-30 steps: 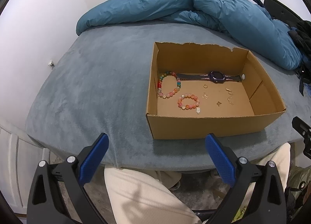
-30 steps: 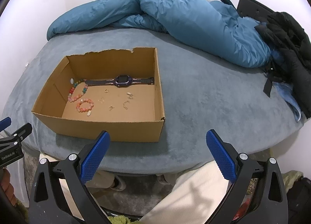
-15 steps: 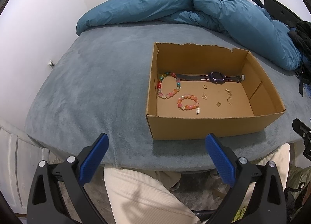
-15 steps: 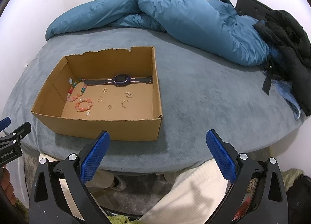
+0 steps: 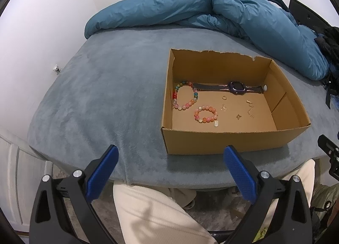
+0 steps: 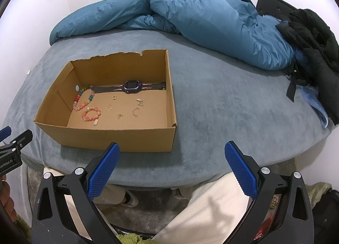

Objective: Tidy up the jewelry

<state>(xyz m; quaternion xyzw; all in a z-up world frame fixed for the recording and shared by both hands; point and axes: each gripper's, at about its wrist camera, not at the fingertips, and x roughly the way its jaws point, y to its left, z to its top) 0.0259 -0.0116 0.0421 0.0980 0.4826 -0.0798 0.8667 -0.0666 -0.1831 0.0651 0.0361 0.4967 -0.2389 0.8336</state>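
A bed [image 5: 101, 100] covered in a grey-blue plush blanket fills the middle of both views. A rumpled teal duvet [image 5: 222, 11] lies bunched across the upper part of the frame, along the bed's far side, and in the right wrist view a heap of black clothing [image 6: 313, 38] sits at the upper right, against the duvet's end.

An open cardboard box [image 5: 231, 142] rests on the bed, right of centre in the left wrist view and left of centre in the right wrist view. Its far wall has a ragged torn edge.

The jewelry all lies on the box floor. A purple-faced watch [image 5: 237, 87] is stretched flat along the far wall. At the floor's left end in both views lies a multicoloured bead bracelet [image 5: 184, 97], touching the watch strap's end, and just below it a smaller pink bead bracelet [image 5: 206, 114] with a small tag. Several tiny gold pieces [image 5: 239, 116] are scattered over the middle of the floor, apart from one another; their shapes are too small to make out surely.

The left claw [image 5: 169, 172] hangs at the bottom of its frame, blue pads spread wide with nothing between them, short of the bed's near edge. The right claw [image 6: 171, 169] is likewise spread and empty, low in its frame. A person's cream-trousered legs [image 5: 152, 212] show beneath both.
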